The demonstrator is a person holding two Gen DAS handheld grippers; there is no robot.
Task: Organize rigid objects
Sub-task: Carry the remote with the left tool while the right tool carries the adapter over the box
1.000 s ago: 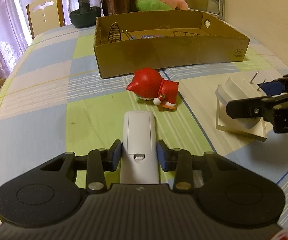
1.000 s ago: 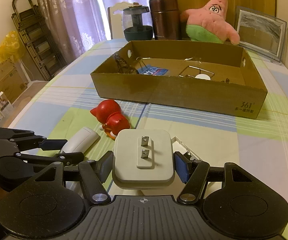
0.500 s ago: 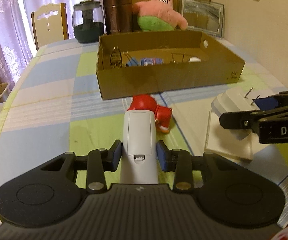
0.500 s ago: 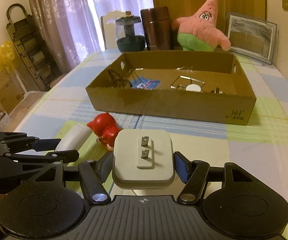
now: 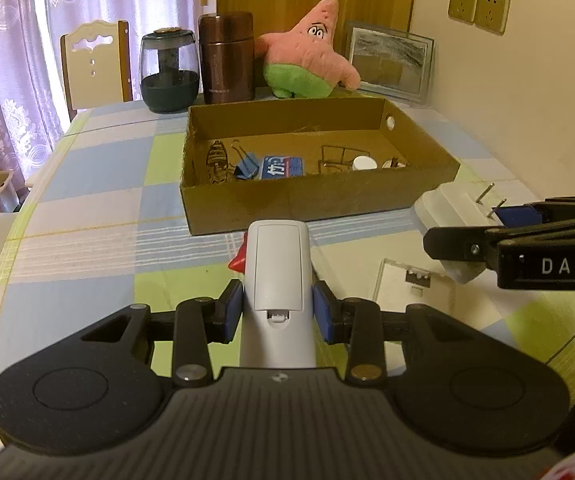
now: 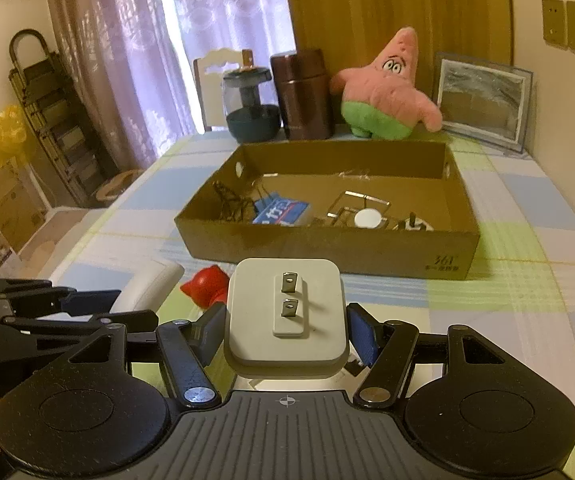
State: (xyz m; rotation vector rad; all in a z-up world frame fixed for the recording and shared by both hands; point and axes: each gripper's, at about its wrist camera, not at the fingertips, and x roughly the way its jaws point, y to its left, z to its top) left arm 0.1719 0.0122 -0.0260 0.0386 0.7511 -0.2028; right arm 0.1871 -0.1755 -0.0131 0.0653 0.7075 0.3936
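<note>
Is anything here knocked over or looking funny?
Yes. The little red figure lies tipped on the tablecloth before the cardboard box, partly hidden behind the held items. Nothing looks spilled or broken.

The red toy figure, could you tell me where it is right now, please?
The red toy figure lies on the checked tablecloth before the cardboard box, partly hidden behind the white remote.

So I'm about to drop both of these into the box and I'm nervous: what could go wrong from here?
1. The remote is pinched only near its lower end by the left tool, so it could pivot or slip.
2. The plug in the right tool might land on the wire frame in the box.
</note>
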